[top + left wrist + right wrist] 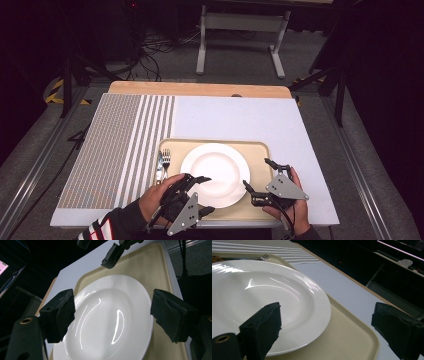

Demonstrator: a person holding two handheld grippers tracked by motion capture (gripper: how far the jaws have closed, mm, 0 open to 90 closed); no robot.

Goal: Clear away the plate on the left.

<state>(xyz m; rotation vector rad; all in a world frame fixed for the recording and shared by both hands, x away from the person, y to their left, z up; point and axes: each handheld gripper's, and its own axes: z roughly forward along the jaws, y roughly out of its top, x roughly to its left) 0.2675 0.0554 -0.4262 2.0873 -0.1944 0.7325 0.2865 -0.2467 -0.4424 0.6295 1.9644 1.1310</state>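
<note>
Round glossy white plate [215, 173] on a beige tray [258, 150].
Left gripper [204, 193] and right gripper [256, 176]: padded black jaws wide apart, empty, flanking the plate's near rim.

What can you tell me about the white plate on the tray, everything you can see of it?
The white plate is round, glossy and looks ceramic, with a wide sloping rim around a shallow well that catches streaks of light. It holds nothing and lies flat on the beige tray, right of a fork. The left gripper hovers open over its near-left edge, and the right gripper is open beside its right edge. Whether either touches it is unclear.
</note>
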